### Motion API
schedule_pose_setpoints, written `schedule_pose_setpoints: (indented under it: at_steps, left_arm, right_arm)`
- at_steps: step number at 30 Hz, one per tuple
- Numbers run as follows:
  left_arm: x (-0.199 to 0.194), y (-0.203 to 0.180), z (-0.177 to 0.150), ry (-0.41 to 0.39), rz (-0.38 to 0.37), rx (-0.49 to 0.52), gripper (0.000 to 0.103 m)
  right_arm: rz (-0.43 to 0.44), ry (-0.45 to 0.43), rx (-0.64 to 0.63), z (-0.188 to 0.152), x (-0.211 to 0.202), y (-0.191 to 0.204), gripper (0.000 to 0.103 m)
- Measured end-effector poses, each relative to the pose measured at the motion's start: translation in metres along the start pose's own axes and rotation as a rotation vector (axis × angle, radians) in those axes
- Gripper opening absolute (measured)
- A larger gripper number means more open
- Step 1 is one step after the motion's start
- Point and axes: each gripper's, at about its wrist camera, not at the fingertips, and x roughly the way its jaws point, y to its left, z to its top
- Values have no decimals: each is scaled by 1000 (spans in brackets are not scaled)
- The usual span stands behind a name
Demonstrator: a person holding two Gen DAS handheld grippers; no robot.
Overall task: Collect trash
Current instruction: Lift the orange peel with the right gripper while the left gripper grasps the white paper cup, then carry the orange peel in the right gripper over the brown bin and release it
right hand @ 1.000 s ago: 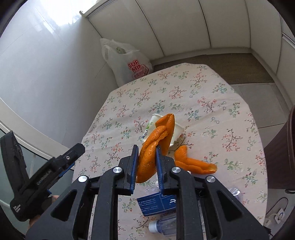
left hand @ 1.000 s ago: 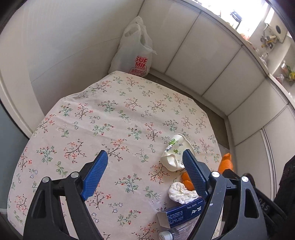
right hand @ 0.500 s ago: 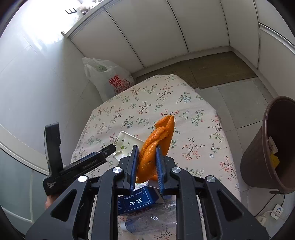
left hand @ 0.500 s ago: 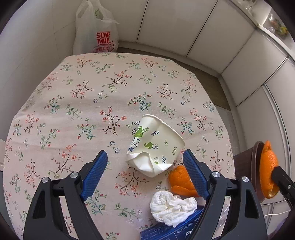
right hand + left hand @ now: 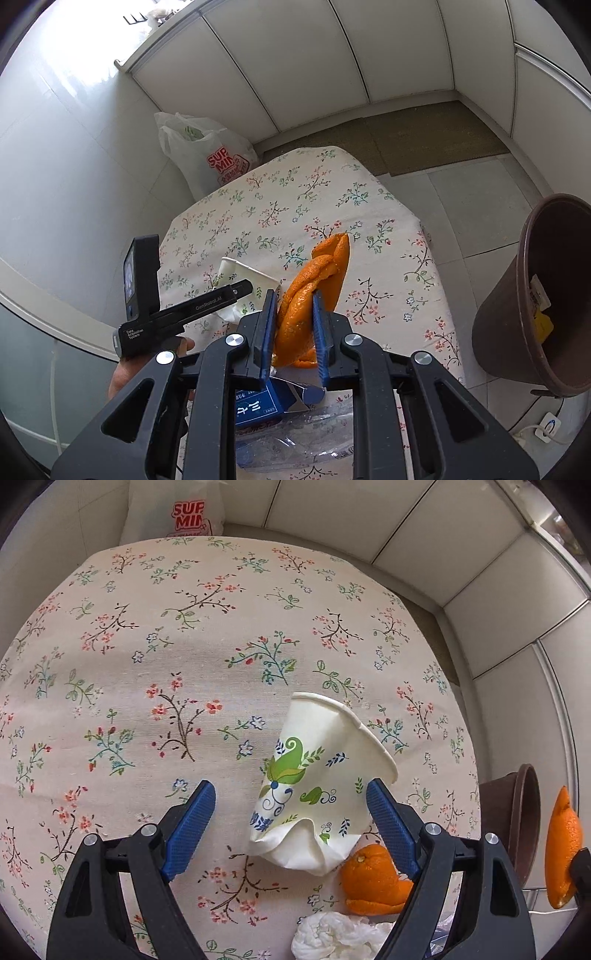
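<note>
A brown bin (image 5: 535,295) stands on the floor past the table's (image 5: 147,664) right edge. A tissue (image 5: 332,938) and loose peel (image 5: 373,882) lie near the table's front edge. The left gripper (image 5: 288,812) hangs wide around a dented paper cup (image 5: 317,786). The right gripper (image 5: 293,328) squeezes an orange peel (image 5: 314,288) above the table.

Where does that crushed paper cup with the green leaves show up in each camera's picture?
Left wrist: paper cup lies low and centre, between the open jaws.
Right wrist: paper cup sits left of centre, partly behind the other gripper.
Shared landmark: the white shopping bag beyond the table.
</note>
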Motion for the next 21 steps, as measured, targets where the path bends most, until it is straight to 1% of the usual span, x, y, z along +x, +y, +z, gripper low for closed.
schedule_pose_setpoints:
  at_steps: [3, 4, 5, 6, 7, 8, 11, 14, 18, 21]
  left_arm:
    - [5, -9, -3, 14, -7, 30, 80]
    - [5, -12, -4, 12, -4, 40, 75]
    - [3, -16, -4, 6, -5, 53, 68]
    - [2, -19, -5, 2, -1, 67, 64]
    - [1, -23, -6, -2, 6, 84, 55]
    - [-1, -26, -6, -5, 3, 94, 48]
    - [-3, -33, -9, -11, -5, 106, 36]
    - [-5, -38, -12, -21, -3, 131, 30]
    - [-12, -40, -16, -43, 11, 137, 29]
    - [-20, -39, -17, -70, 24, 142, 28]
  right_arm:
    - [-2, 5, 2, 0, 3, 0, 18]
    - [-3, 6, 4, 0, 4, 0, 18]
    - [-4, 7, 4, 0, 4, -1, 18]
    - [-5, 7, 6, 0, 5, -1, 18]
    - [-6, 7, 7, 1, 5, -2, 18]
    - [-6, 7, 8, 1, 5, -2, 18]
    - [-7, 8, 10, 1, 5, -2, 18]
    - [-5, 4, 9, 0, 4, -2, 18]
    - [10, -2, 10, 0, 1, -2, 18]
    - [2, 11, 13, -1, 5, -5, 18]
